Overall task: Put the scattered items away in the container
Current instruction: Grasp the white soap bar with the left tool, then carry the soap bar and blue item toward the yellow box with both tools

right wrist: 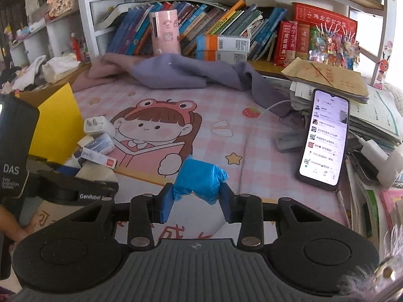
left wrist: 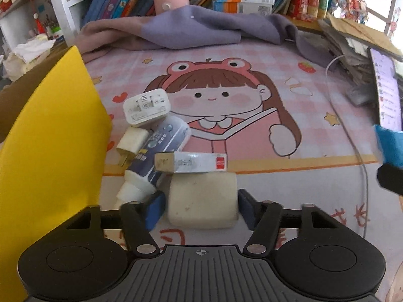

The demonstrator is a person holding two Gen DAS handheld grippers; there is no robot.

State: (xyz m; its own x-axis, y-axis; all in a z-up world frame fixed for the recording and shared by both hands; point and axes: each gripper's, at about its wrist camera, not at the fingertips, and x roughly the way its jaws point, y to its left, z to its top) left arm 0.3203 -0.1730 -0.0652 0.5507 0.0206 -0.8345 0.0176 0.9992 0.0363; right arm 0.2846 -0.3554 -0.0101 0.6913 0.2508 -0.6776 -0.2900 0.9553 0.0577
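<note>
My left gripper (left wrist: pixel 201 209) points down at a cream block (left wrist: pixel 202 201) lying on the cartoon mat, and its blue pads close on the block's two sides. Just beyond the block lie a flat box with a red mark (left wrist: pixel 191 162), a white and dark-blue tube (left wrist: pixel 156 151), a small cream plug (left wrist: pixel 131 142) and a white charger (left wrist: pixel 147 107). A yellow-flapped cardboard box (left wrist: pixel 50 138) stands to their left. My right gripper (right wrist: pixel 197 201) is shut on a crumpled blue bundle (right wrist: pixel 199 181), held above the mat. The left gripper's body (right wrist: pixel 75 188) shows at the left edge of the right wrist view.
A lit phone (right wrist: pixel 325 138) leans against a stack of papers (right wrist: pixel 372 115) on the right, with a white cable (left wrist: pixel 352 138) running across the mat. A purple cloth (right wrist: pixel 191 73) lies at the back below a shelf of books (right wrist: pixel 221 32). A hand shows at lower left.
</note>
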